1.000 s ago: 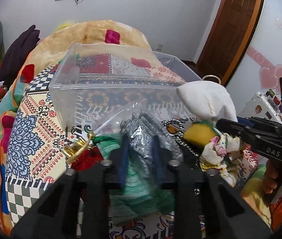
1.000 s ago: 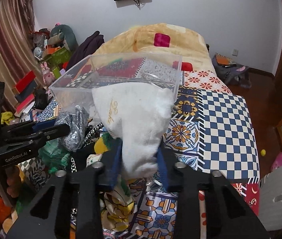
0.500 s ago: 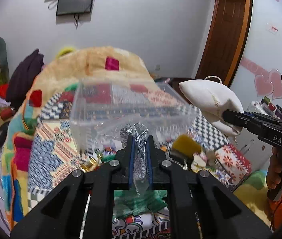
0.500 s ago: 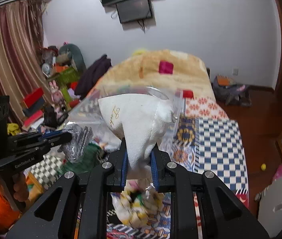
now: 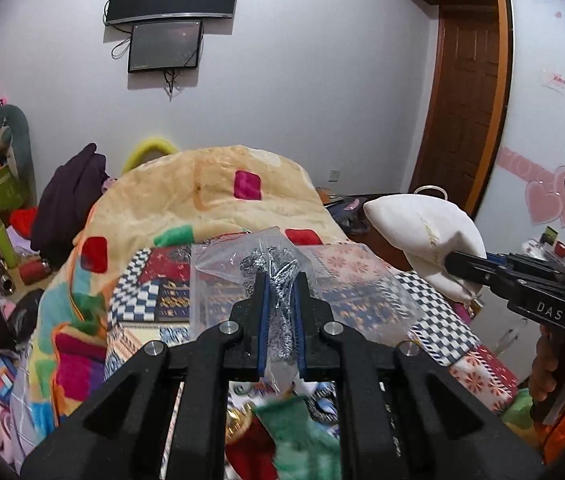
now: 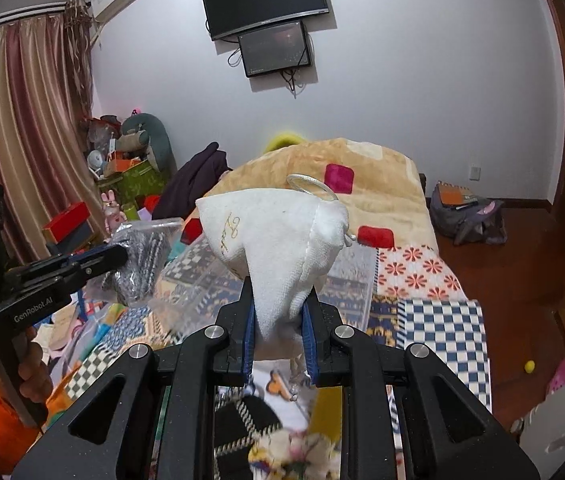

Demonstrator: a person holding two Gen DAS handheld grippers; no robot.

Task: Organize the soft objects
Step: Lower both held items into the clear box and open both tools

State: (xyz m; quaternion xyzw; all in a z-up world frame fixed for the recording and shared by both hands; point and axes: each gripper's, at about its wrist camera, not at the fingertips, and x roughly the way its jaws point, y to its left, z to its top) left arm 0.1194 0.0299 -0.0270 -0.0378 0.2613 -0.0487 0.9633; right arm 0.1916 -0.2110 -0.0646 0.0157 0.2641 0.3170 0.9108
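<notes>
My left gripper [image 5: 281,320] is shut on a clear plastic bag of silver-grey knit fabric [image 5: 278,276] and holds it up above the bed; it also shows in the right wrist view [image 6: 138,264]. My right gripper [image 6: 278,336] is shut on a white towelling drawstring pouch [image 6: 274,240], lifted high; the pouch shows at the right of the left wrist view [image 5: 422,232]. A clear plastic bin [image 6: 346,280] lies on the patchwork quilt below and beyond both grippers, largely hidden behind the held items.
A folded orange blanket [image 5: 210,200] fills the far end of the bed. Green and red cloth [image 5: 298,440] and a flowered item [image 6: 294,452] lie under the grippers. Clutter lines the left wall [image 6: 122,168]. A brown door [image 5: 466,112] stands at right.
Both grippers have risen well above the pile with their loads and tilted up, so the wall and screens now fill the view. The bin has dropped lower in view.
</notes>
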